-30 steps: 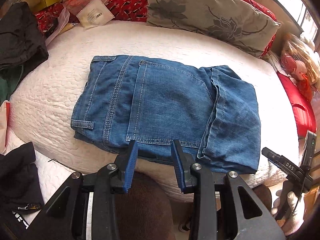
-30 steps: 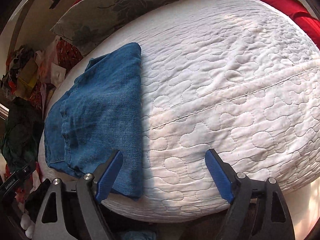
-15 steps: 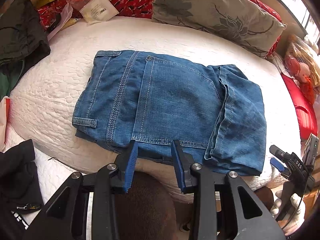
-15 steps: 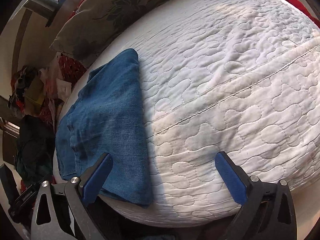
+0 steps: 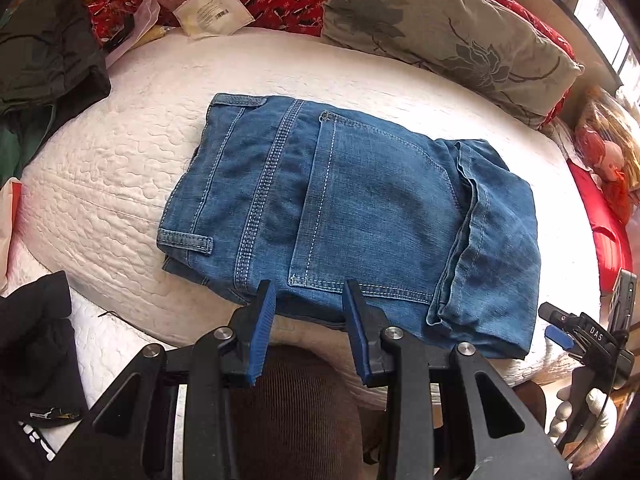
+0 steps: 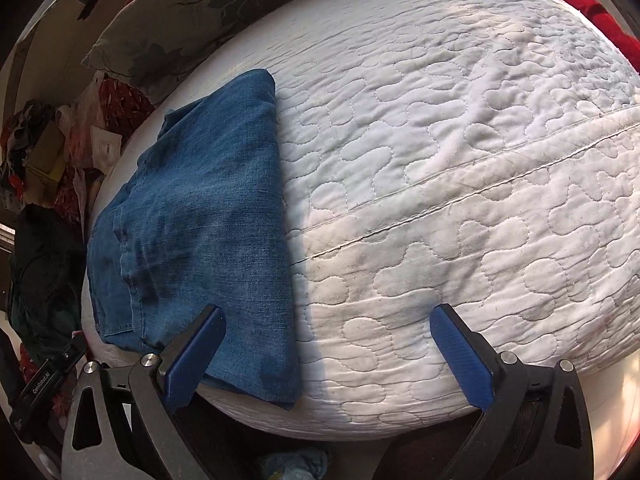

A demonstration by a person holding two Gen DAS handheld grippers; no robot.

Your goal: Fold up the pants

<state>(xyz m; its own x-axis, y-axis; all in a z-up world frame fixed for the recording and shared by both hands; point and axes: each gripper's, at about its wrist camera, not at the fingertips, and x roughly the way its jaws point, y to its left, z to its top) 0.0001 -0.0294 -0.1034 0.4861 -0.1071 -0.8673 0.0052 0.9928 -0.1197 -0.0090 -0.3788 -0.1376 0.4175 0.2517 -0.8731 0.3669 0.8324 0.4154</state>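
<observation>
Blue denim pants lie folded into a flat rectangle on a white quilted bed. My left gripper is open and empty, its blue pads just at the near edge of the folded pants. In the right wrist view the pants lie at the left. My right gripper is wide open and empty, with its left fingertip over the pants' near right corner and its right fingertip over bare quilt. The right gripper also shows in the left wrist view at the far right, off the bed edge.
A grey floral pillow lies at the back of the bed. Dark clothes sit at the left, and a black garment at the near left. A red cushion and doll are at the right. Packets lie behind.
The left wrist view has moved slightly closer to the pants. The right gripper has opened a little wider and shifted; the pants have not moved.
</observation>
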